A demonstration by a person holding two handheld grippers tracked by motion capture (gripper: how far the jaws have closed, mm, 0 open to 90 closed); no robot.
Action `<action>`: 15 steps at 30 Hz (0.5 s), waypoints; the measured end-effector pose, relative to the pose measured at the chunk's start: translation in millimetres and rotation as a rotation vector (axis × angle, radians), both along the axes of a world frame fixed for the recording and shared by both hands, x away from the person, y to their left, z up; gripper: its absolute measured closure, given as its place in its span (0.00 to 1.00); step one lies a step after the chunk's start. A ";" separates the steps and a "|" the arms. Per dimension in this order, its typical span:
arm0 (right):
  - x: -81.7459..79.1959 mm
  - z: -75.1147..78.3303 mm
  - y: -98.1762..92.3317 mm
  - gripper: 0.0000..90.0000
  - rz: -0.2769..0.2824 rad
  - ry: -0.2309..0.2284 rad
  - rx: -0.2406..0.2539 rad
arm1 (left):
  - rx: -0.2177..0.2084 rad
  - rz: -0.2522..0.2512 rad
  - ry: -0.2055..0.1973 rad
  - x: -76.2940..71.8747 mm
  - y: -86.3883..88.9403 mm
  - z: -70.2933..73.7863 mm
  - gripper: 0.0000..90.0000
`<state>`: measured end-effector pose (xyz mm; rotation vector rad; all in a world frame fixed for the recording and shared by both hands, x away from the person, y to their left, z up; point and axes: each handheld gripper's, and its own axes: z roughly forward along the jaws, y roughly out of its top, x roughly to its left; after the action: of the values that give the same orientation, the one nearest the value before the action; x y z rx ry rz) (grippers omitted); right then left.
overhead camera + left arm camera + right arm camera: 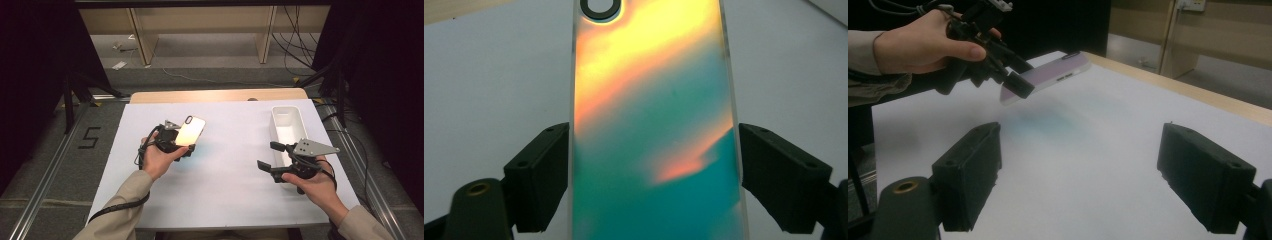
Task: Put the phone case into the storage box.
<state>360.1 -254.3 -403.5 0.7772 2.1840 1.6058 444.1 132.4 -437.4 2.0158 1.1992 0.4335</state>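
Phone case, iridescent and glossy, is lifted clear of the white bench on the person's left side, its long edges pinched between the jaws of the left tool. A white bin stands at the right edge of the bench, and just beside its near end the right tool hovers with jaws spread and nothing between them. With so slick and thin a case held only by its edges, it could likely twist or slip out if the hand tilts. Its near end is cut off in the left gripper view, and the bin's contents are hard to make out.
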 end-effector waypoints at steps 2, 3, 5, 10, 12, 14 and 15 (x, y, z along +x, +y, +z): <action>1.5 0.6 2.2 0.21 -0.004 0.002 0.001 | -0.005 -0.001 -0.010 -2.5 0.5 -0.3 0.19; 2.6 0.6 3.5 0.21 -0.006 -0.003 0.004 | -0.005 -0.007 -0.013 -3.9 1.5 0.2 0.19; 4.4 1.3 5.8 0.21 -0.007 0.000 0.003 | -0.012 -0.009 -0.022 -6.2 1.9 0.8 0.19; 9.2 2.6 12.5 0.21 -0.010 0.000 0.005 | -0.028 -0.023 -0.050 -14.3 3.2 4.5 0.19; 10.6 3.0 14.5 0.21 -0.010 0.002 0.004 | -0.032 -0.029 -0.056 -17.5 2.9 5.7 0.19; 12.7 3.5 17.0 0.21 -0.014 0.000 0.007 | -0.034 -0.037 -0.065 -20.3 2.3 6.6 0.19; 14.0 3.9 18.0 0.21 -0.013 -0.002 0.007 | -0.038 -0.039 -0.068 -21.6 1.7 7.1 0.19</action>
<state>374.1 -236.3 -399.6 0.7902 2.1688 1.6081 422.5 134.1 -430.3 1.9728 1.1173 0.4525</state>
